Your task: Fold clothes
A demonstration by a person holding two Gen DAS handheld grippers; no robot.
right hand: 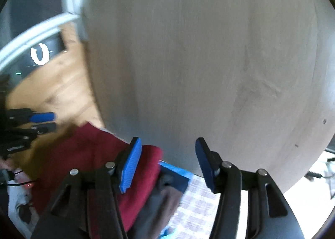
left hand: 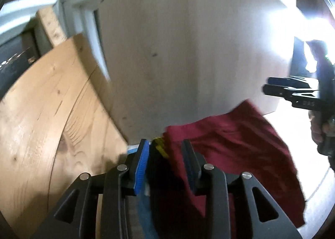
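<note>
The dark red garment (left hand: 236,136) hangs off the near edge of the pale wooden counter (left hand: 188,50), its edge between the left gripper (left hand: 165,155)'s narrowly parted fingers, while the right gripper (right hand: 167,161) stands wide and empty just beside it.

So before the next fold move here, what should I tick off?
1. Right gripper open, nothing between its fingers: ok.
2. Left gripper holding the red garment: cannot tell, cloth sits between its fingers but is blurred.
3. Garment spread flat: not ok, bunched at the table's near edge.
4. Bare table surface ahead for laying out: ok.
5. Views sharp: not ok, motion blur.
</note>
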